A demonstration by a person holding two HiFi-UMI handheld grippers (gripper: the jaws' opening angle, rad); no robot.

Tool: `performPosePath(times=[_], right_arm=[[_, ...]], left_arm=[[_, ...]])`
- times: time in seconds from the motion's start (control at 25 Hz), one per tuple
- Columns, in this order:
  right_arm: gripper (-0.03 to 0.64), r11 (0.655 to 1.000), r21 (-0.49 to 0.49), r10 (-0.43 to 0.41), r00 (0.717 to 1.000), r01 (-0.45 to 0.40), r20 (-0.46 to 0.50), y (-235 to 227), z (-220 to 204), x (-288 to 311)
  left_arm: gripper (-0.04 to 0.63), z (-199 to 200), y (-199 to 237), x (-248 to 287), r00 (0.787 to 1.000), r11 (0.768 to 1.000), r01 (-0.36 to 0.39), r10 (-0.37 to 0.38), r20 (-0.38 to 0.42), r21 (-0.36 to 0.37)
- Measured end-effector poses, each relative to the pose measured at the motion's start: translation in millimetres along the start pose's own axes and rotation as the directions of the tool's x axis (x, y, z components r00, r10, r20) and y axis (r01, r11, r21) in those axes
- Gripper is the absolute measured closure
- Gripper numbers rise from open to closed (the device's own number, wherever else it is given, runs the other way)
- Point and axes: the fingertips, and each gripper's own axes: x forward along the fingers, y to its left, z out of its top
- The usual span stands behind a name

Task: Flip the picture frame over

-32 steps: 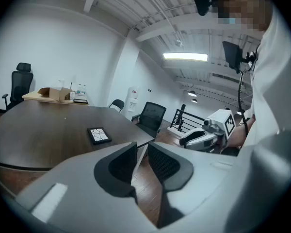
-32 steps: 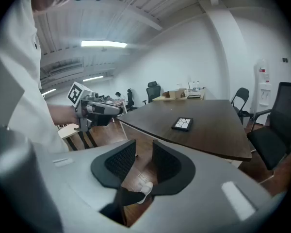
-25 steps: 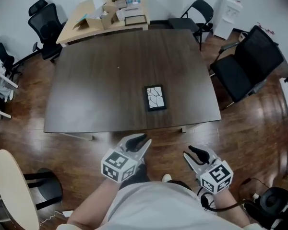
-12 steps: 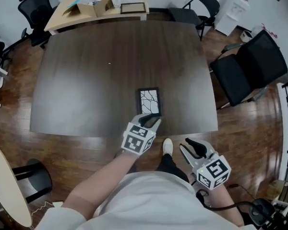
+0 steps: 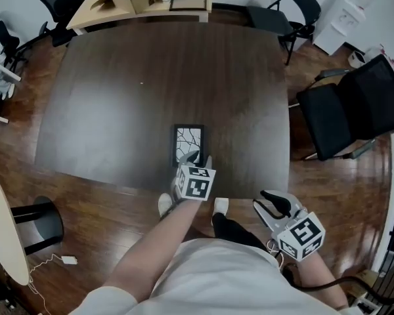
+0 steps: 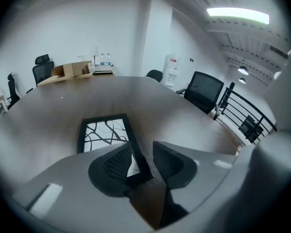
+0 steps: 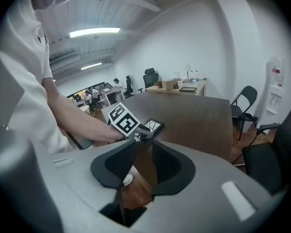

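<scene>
Picture frame (image 5: 188,144) is lying face up by the table's (image 5: 118,110) near edge. Left gripper (image 5: 198,159), whose jaws have just been opening wide, is straddling its near right corner without pinching, likely readying to lift that side. Right gripper (image 5: 268,202) is hovering off the table, jaws apart and empty.

Left gripper (image 6: 142,143): occupies the lower part of the view. Its jaws stand apart and have just been opening. The near right corner of the frame (image 6: 104,132) lies in the gap between them, and the left pad (image 6: 117,163) overlaps the frame's near edge.

Frame: lies flat on the dark table (image 6: 150,101), left of centre, with a branch pattern facing up.

Background: a desk (image 6: 75,74) with boxes at upper left, a black chair (image 6: 203,92) at right, a railing (image 6: 245,118) at far right, and a ceiling light (image 6: 237,14) at upper right.
</scene>
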Motion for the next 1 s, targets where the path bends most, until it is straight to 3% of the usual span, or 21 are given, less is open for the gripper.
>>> performPosePath(times=[0.24,0.4,0.56,0.8,1.0], right_arm=[[0.505,0.998,-0.027,0.046,0.991,-0.05,-0.129,-31,-14,6],[0.505,0.996,-0.039,0.07,0.989,-0.075,-0.129,-38,-12,9],[0.505,0.995,-0.035,0.09,0.988,-0.095,-0.122,-39,-12,10],[0.505,0.993,-0.037,0.104,0.989,-0.109,-0.109,-45,-12,11],[0.505,0.992,-0.031,0.118,0.988,-0.121,-0.101,-46,-12,12]], left_arm=[[0.465,-14,7,9,0.994,0.995,-0.096,0.095,-0.055,-0.018],[0.506,-15,9,10,0.984,0.986,-0.164,0.166,-0.063,0.023],[0.526,-15,9,9,0.981,0.983,-0.184,0.184,-0.064,0.005],[0.532,-12,8,0,0.99,0.988,-0.139,0.137,-0.043,-0.072],[0.531,11,-8,-24,0.999,0.981,0.007,0.003,0.05,-0.196]])
